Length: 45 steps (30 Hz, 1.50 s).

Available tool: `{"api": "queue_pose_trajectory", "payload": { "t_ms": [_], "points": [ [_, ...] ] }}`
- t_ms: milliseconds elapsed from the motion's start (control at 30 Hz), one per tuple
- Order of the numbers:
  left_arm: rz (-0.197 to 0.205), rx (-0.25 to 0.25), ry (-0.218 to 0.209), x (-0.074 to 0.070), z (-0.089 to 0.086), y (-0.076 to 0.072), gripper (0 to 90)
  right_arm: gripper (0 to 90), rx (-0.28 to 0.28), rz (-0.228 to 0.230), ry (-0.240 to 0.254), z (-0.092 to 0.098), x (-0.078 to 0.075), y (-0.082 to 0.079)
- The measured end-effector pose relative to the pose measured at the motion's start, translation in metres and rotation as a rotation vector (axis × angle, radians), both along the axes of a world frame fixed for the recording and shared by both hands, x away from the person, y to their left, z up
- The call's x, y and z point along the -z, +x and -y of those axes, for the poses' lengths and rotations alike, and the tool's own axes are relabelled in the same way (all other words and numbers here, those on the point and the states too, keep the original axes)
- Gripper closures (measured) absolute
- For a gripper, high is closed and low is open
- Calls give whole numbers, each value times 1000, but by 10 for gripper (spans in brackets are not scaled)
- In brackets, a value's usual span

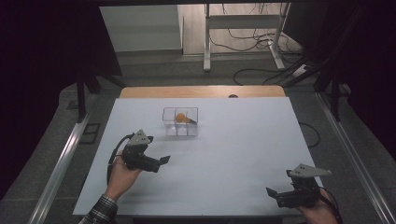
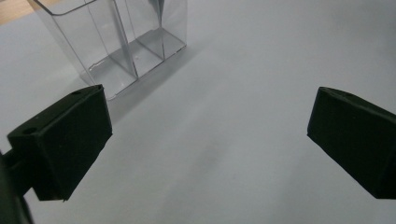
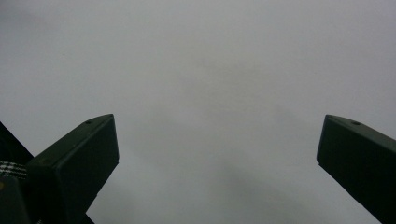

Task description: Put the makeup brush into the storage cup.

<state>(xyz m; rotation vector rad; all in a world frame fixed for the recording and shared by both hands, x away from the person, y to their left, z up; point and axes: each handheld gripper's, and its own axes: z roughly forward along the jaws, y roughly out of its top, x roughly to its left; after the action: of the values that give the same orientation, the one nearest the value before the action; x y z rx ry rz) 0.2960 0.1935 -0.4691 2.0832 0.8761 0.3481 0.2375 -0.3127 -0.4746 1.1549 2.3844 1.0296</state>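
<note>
My left gripper hangs with jaws wide apart and empty just short of the clear plastic divided box holding a small orange ball on the white table, while my right gripper gapes equally wide, well apart.

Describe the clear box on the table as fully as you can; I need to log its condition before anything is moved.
The clear box looks like thin transparent plastic, open-topped, split by inner walls into compartments. It stands upright on the white table, towards the far middle. An orange object lies in a rear compartment; the near compartments look empty in the left gripper view. Neither gripper touches it; the left gripper is nearer, jaws open.
</note>
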Motion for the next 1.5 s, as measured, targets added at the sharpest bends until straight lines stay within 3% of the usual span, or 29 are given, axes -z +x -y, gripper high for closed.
{"api": "queue_pose_trajectory", "payload": {
  "t_ms": [800,1500],
  "points": [
    [13,-40,-7,3,-20,-30,0,0,5,4,-1,0,0,0],
    [6,-64,23,8,-37,-53,0,0,8,6,0,1,0,-1]
  ]
}}
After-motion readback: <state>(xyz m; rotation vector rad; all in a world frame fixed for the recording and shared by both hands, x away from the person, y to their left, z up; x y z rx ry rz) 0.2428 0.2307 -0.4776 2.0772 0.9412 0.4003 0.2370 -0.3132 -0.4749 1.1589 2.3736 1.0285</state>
